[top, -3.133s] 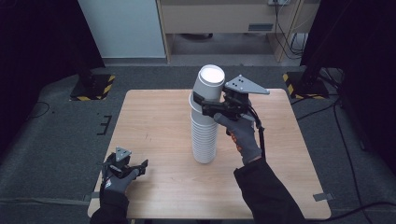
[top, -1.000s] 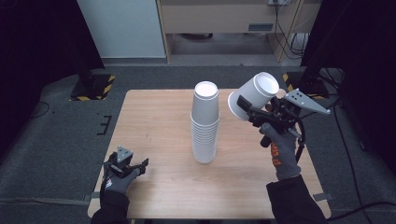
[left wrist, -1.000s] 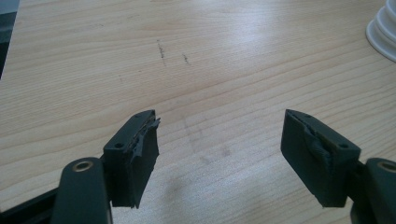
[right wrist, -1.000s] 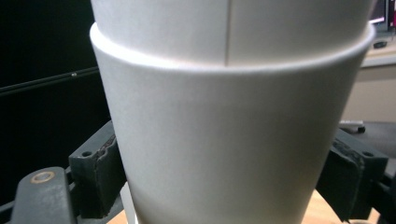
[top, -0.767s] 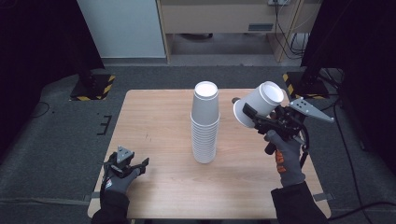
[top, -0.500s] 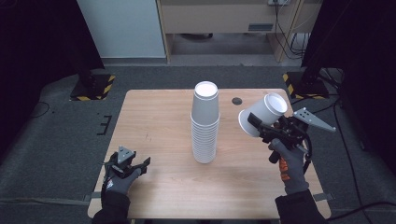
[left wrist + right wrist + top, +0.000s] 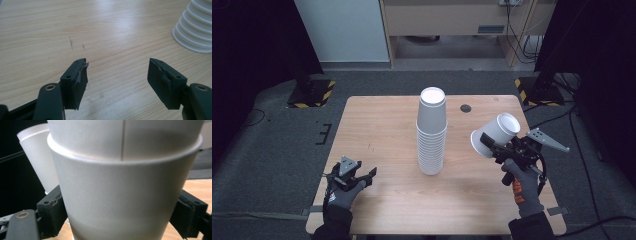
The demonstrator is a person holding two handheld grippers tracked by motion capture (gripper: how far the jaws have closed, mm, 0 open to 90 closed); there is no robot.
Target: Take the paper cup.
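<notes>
A: What's different from a moment back?

B: The right gripper [image 7: 492, 145] has carried the white paper cups [image 7: 493, 135], seemingly 2 nested, off the tall white stack of upturned paper cups [image 7: 432, 132] and sunk with them toward the right side of the pale wooden surface [image 7: 382, 125]. Its fingers [image 7: 51, 213] clamp the cups' wall, tilted, not yet set down.

A: And the left gripper [image 7: 120, 85]?

B: Resting near the front left corner, fingers wide with nothing between them, having narrowed slightly. I'd say placement comes next.
</notes>
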